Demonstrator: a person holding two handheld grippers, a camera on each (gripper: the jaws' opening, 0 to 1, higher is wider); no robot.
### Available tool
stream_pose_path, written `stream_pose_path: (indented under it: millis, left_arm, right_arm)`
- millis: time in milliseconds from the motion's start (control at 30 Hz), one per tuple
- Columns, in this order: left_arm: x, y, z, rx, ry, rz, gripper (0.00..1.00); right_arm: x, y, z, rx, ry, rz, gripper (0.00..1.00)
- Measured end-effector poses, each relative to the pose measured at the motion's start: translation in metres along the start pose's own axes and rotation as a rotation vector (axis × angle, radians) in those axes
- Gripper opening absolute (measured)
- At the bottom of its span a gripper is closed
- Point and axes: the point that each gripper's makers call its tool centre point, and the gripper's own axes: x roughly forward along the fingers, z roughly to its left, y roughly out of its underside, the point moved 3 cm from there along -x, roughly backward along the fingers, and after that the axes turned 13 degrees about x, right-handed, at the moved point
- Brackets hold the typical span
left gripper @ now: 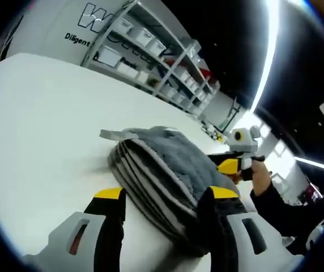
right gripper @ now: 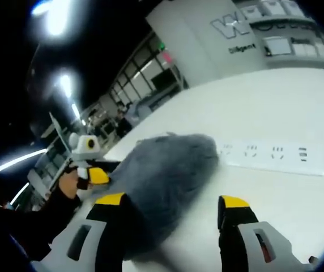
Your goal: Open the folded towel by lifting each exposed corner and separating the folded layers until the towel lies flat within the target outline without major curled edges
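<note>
The folded towel lies on the white table, still in a thick stack of several layers. In the left gripper view the banded fold edges face the left tongs, and the stack runs diagonally from the near right to the far left, where a loose hemmed corner projects flat onto the table. The jaws of the left tongs are held apart, straddling the near end of the stack without being closed on it; the right-hand jaw is partly overlapped by the cloth.

In the right gripper view the towel is seen as a blurred grey mound between and just beyond the jaws of the right tongs, which are likewise held apart, with nothing clamped. The left-hand jaw is touched or covered by the cloth; which of the two cannot be told through the blur. A white power strip lies on the table just beyond the towel.

Both tongs are placed at opposite ends of the long axis. The left tongs are judged the nearer to the layered edges, so separation of the top layer is best begun from that side, while the far corner is reached more readily from the other end
</note>
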Motion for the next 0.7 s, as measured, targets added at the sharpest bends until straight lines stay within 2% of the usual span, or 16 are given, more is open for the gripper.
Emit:
stream_pose_path:
  millis: [100, 300, 467, 567, 700]
  left_arm:
    - [-0.002, 0.001, 0.004, -0.005, -0.008, 0.006, 0.46]
    - [0.000, 0.000, 0.007, 0.006, -0.019, 0.017, 0.41]
    - [-0.001, 0.001, 0.003, 0.004, -0.024, 0.011, 0.34]
    - [-0.001, 0.004, -0.002, 0.004, -0.024, 0.011, 0.32]
    - [-0.002, 0.005, -0.004, 0.009, -0.029, 0.007, 0.28]
  right_arm:
    - [0.001, 0.001, 0.002, 0.012, -0.012, 0.006, 0.55]
    - [0.006, 0.009, 0.007, 0.028, -0.029, 0.019, 0.45]
    - [0.007, -0.002, 0.007, 0.031, -0.066, 0.016, 0.32]
    - [0.008, -0.007, 0.003, 0.029, -0.070, 0.015, 0.31]
    - [0.006, 0.000, 0.007, 0.023, -0.087, 0.003, 0.24]
